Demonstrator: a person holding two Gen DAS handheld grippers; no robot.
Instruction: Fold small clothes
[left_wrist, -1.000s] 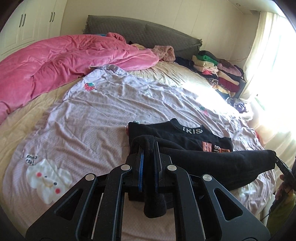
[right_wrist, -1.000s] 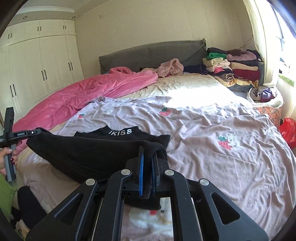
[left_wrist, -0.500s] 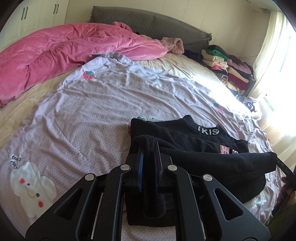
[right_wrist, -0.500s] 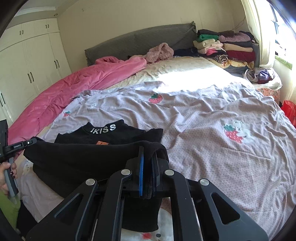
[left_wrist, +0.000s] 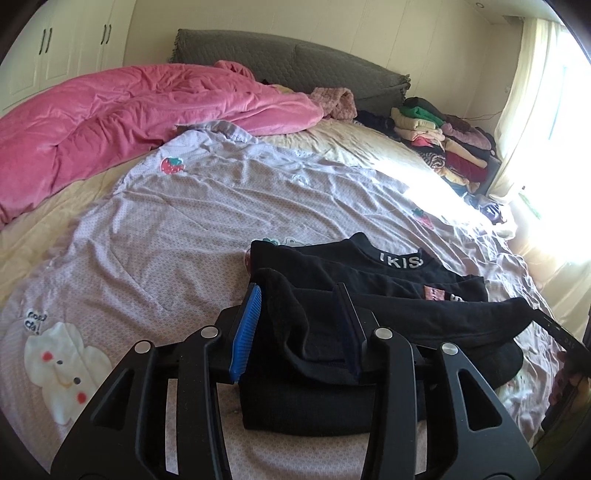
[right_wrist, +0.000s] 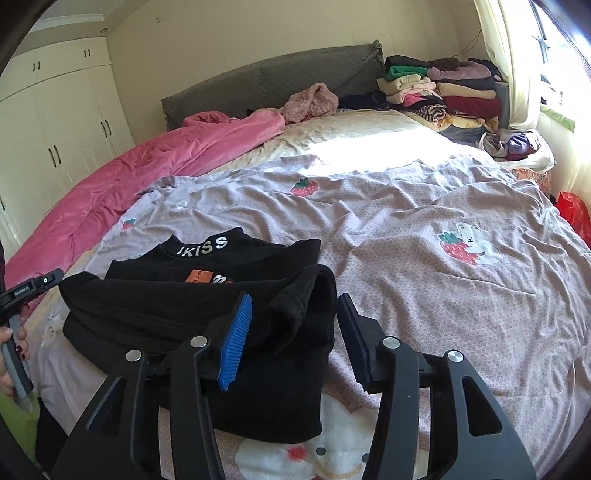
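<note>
Left gripper (left_wrist: 301, 325) jaws opening, angled downward, right gripper (right_wrist: 295, 332) jaws opening, angled downward

Pink quilt (left_wrist: 122, 122) lying bunched along bed's left; lilac strawberry-print sheet (right_wrist: 406, 229) covering mattress; grey headboard (right_wrist: 273, 77) standing behind; stacked folded clothes (right_wrist: 443, 88) sitting beside window curtain (left_wrist: 524, 92).

right gripper (right_wrist: 295, 332) jaws opening over black top (right_wrist: 207, 306), folded hem lying loose between pads; top resting on lilac sheet (right_wrist: 424, 229), left gripper (right_wrist: 29, 291) at its far edge.
</note>
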